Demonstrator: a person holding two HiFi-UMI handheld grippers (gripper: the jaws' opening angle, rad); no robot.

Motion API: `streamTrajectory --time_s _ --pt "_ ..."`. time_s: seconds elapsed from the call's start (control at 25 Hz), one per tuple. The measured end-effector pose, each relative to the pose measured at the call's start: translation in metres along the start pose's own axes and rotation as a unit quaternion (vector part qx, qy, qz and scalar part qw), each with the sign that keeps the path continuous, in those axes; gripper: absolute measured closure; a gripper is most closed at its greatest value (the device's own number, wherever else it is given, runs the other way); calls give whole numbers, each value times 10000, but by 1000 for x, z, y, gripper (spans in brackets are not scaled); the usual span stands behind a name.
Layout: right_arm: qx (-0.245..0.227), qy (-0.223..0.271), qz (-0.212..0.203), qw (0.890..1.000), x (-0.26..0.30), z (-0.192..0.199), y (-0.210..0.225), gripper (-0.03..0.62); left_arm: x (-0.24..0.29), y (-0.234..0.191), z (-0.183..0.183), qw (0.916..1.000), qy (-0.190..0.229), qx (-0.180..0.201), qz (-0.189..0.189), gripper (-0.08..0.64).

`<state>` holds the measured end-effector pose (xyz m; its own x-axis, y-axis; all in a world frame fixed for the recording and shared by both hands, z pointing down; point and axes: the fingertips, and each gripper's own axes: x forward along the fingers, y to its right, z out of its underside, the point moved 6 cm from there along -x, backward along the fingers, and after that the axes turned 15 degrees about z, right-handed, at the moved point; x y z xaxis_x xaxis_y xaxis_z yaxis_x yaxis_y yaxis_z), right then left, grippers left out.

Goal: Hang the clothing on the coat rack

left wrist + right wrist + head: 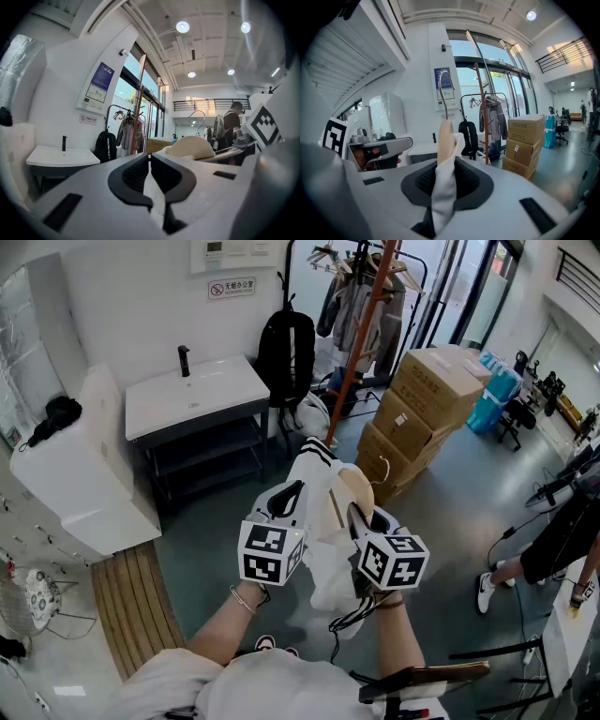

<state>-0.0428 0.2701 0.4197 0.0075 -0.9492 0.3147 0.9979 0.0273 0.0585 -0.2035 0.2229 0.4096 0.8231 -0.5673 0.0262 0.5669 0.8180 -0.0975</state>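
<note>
White garment point(319, 549) on a wooden hanger point(354, 486), held in mid-air, well short of the coat rack point(361, 343). Left tool point(289, 497) seems to pinch a thin fold; right tool point(361, 519) clamps fabric and hanger together. Likely soft, light and floppy; best carried by the stiff hanger.

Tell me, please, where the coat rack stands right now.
Head view, top centre: the coat rack stands between the black backpack, left, and the stacked cardboard boxes, right.
</note>
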Motion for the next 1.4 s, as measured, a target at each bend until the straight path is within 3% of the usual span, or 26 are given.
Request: streamTrajectory --time_s 0.28,0.56,0.76,1.04,1.4 --pt "137 15 -28 9999 2 2 -4 525 5 -11 4 9998 -20 -134 167 538" --pt "-4 53 -112 9999 27 -6 -21 524 9 -37 -4 9996 51 -21 290 540" --pt "-139 109 -163 9997 46 -12 -27 523 15 -58 1 9996 43 -157 221 540" --pt "87 14 -160 9998 84 -33 -12 523 39 -80 -3 9998 -10 -131 158 540" --pt "-91 -50 -578 9983 140 -58 8 523 87 -116 -16 9998 70 -149 -131 540"
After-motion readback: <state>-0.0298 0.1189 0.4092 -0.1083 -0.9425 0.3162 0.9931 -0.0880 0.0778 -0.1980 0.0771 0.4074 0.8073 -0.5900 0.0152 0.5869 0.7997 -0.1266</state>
